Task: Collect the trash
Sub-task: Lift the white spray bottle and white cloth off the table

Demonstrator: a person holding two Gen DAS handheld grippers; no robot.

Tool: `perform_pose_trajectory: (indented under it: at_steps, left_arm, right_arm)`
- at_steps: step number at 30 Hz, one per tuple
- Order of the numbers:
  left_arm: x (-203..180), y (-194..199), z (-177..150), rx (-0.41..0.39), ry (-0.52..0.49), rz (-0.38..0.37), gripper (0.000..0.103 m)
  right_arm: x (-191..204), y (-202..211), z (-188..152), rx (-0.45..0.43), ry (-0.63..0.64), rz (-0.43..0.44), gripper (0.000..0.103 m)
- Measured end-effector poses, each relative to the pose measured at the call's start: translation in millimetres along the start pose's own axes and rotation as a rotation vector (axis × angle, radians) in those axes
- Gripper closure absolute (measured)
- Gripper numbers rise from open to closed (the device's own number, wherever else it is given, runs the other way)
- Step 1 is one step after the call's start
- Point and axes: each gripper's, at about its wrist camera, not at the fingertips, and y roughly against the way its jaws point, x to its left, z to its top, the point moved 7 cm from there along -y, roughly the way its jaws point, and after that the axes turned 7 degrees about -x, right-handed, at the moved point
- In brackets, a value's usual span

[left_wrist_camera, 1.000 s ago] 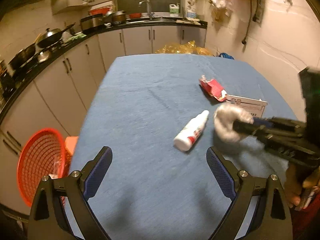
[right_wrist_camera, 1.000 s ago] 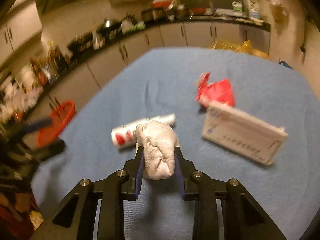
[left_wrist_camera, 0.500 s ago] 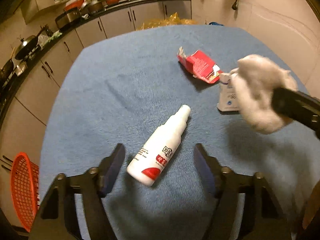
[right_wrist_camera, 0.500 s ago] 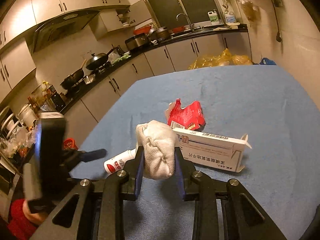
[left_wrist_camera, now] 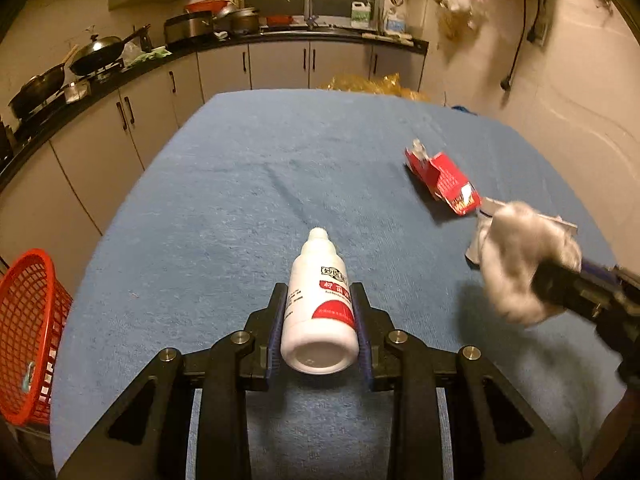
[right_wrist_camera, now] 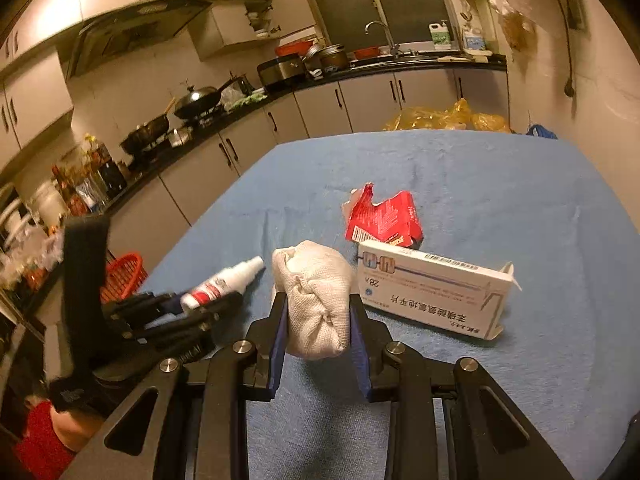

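A white spray bottle point(left_wrist_camera: 320, 320) with a red label lies on the blue-covered table point(left_wrist_camera: 240, 200), its base toward me. My left gripper point(left_wrist_camera: 319, 292) is closing on it, and both pads touch its sides. From the right wrist view the bottle point(right_wrist_camera: 224, 282) sticks out of those fingers. My right gripper point(right_wrist_camera: 317, 300) is shut on a white cloth wad point(right_wrist_camera: 314, 280), held just above the table. That wad point(left_wrist_camera: 524, 256) hangs at the right of the left wrist view. A torn red carton point(left_wrist_camera: 440, 180) and a white medicine box point(right_wrist_camera: 432, 292) lie beyond it.
A red mesh basket point(left_wrist_camera: 28, 336) stands on the floor off the table's left edge. Kitchen cabinets and a counter with pans run along the left and back. Yellow bags point(right_wrist_camera: 444, 118) sit behind the table's far end. A wall is close on the right.
The left gripper came forward and down over the bottle, and its wide jaws narrowed onto it. The right gripper kept its hold on the cloth wad and barely shifted.
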Motion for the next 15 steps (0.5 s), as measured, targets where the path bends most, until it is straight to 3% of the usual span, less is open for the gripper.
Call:
perform_pose_trajectory:
  at_steps: [7, 11, 15]
  left_arm:
    - [9.8, -10.4, -2.2, 0.051, 0.026, -0.018, 0.074]
    - [6.3, -14.6, -4.2, 0.064, 0.016, -0.004, 0.055]
    - [4.1, -15.1, -5.0, 0.06, 0.002, 0.006, 0.058]
  right_arm:
    - [7.1, -9.0, -7.7, 0.021, 0.055, -0.023, 0.072]
    - [6.7, -11.3, -9.3, 0.03, 0.059, -0.025, 0.072]
    - [7.4, -12.3, -9.9, 0.038, 0.058, -0.025, 0.072]
